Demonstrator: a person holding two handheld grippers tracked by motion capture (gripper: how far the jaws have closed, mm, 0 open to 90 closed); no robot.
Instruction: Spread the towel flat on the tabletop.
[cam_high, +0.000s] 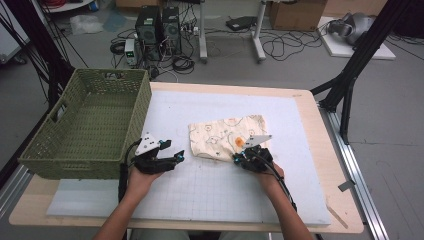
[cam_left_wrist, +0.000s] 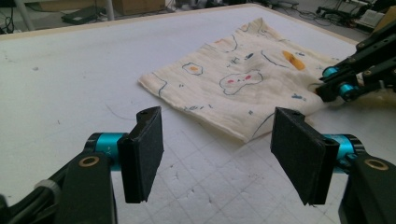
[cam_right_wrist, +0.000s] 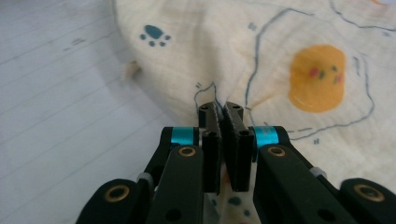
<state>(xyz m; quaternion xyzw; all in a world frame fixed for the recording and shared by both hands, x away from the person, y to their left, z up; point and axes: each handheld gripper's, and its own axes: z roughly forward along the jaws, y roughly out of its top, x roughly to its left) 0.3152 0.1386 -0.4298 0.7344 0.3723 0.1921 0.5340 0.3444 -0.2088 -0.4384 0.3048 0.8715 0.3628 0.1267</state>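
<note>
Cream muslin cloth (cam_high: 228, 136), soft crinkly weave, folded to a rough rectangle w/ cartoon prints (fried eggs, paw marks, blue outlines), lies flat near the middle of the white grid mat (cam_high: 210, 185) on a pale wood-edged table (cam_high: 320, 150). Mat is matte, scuffed, w/ thin printed squares.

Right gripper (cam_high: 246, 156) sits at the cloth's near edge, jaws pinched together w/ a fold of the fabric caught btwn the black pads; in the right gripper view (cam_right_wrist: 223, 116) the fabric puckers up right at the tips, next to an orange egg-yolk print (cam_right_wrist: 316, 77). In the left gripper view that gripper (cam_left_wrist: 327, 91) touches the cloth's (cam_left_wrist: 243, 79) far-right corner.

Left gripper (cam_high: 172, 156) rests on bare mat just left of the cloth, apart from it, jaws spread wide & holding nothing; in its own view (cam_left_wrist: 219, 154) the flat rectangular foam-faced pads (cam_left_wrist: 144, 149) stand well apart, cloth edge lying ahead of them.

Green woven plastic basket (cam_high: 90, 125), rectangular w/ cut-out handles, sits at the table's left edge, just beside the left gripper. Computer towers (cam_high: 157, 30) & loose cables on the grey floor beyond
</note>
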